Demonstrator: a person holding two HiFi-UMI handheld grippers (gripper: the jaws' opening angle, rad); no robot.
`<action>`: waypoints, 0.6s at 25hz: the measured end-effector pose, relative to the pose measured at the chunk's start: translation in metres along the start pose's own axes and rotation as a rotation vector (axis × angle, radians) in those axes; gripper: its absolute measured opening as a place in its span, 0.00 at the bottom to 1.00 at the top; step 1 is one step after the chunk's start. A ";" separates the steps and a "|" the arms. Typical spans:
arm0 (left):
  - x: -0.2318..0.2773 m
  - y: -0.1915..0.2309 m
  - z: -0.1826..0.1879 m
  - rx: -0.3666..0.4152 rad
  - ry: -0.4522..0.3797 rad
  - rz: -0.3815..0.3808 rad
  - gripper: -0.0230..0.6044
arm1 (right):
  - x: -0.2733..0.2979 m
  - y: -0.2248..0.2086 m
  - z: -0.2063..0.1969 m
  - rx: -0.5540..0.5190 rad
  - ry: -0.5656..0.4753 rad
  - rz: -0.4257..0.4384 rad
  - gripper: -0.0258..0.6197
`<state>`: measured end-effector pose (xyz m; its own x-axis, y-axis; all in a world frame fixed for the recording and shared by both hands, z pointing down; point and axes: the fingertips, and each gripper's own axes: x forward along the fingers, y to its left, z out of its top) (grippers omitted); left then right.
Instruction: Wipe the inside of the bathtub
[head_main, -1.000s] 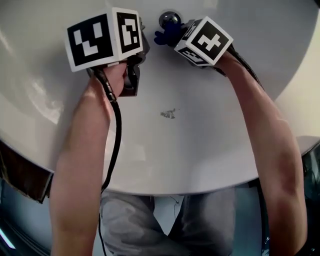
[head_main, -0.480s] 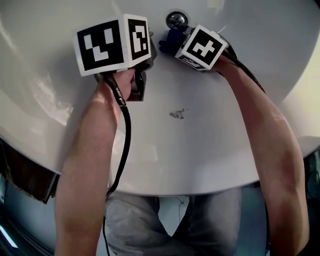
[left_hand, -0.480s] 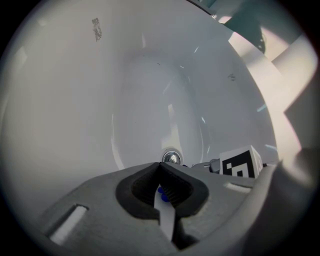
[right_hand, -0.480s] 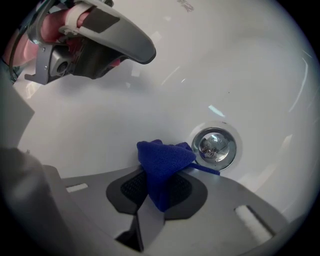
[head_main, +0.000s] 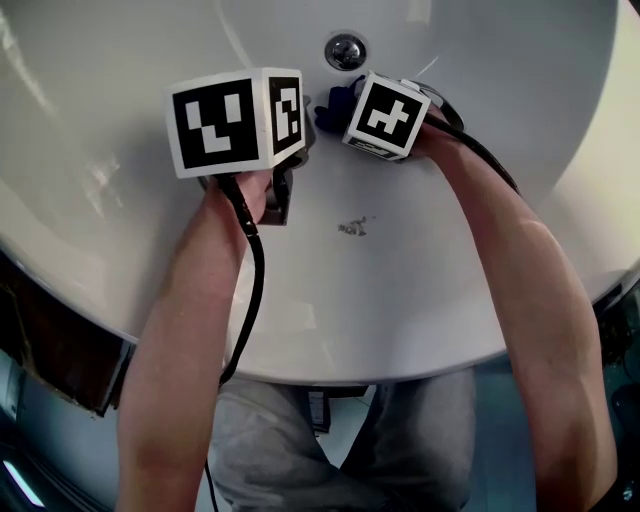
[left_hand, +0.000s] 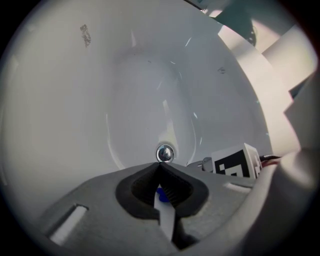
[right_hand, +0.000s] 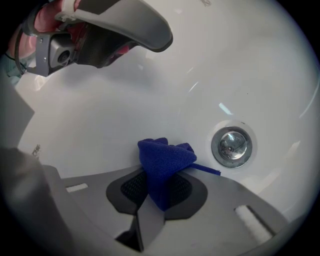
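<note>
Jaws of right gripper (right_hand: 159, 176) clamped tight on blue cloth (right_hand: 165, 156). The fold is pinched between the pads and the bunched end sticks out past the tips. Cloth sits low in the bathtub (head_main: 450, 290), against the white surface as far as the right gripper view shows. It is just beside the chrome drain (right_hand: 231, 146), on that view's left.

Left gripper (left_hand: 160, 169): jaws closed, tips meeting, nothing held. A narrow slit below the tips shows white tub and a speck of blue; cannot tell what the speck is. This gripper points along the tub floor with the drain directly ahead of its tips.

Head view: both grippers side by side near the drain, left one nearer the person, cloth between the two marker cubes. Black cable (head_main: 255, 270) runs from the left gripper back along the left forearm (head_main: 190, 330). Right forearm (head_main: 520, 290) reaches in over the tub rim.

Small grey smudge (head_main: 350, 227) on the tub surface, nearer the person than both grippers, apart from the cloth. Grey trousers (head_main: 290, 440) visible below the rim.
</note>
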<state>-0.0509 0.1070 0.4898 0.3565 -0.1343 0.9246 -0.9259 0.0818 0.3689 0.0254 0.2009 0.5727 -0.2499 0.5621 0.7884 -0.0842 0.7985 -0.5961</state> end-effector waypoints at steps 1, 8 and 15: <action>-0.001 0.000 -0.001 -0.002 0.001 0.000 0.04 | 0.000 0.002 0.000 -0.004 0.004 0.003 0.14; -0.010 -0.009 -0.004 0.031 0.017 -0.020 0.04 | -0.008 0.023 0.002 -0.008 0.013 0.024 0.14; -0.025 -0.007 -0.010 0.063 0.036 -0.001 0.04 | -0.027 0.052 0.011 -0.093 0.007 0.010 0.14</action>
<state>-0.0522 0.1196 0.4651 0.3604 -0.0987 0.9276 -0.9313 0.0192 0.3639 0.0170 0.2250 0.5190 -0.2431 0.5715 0.7838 0.0087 0.8093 -0.5874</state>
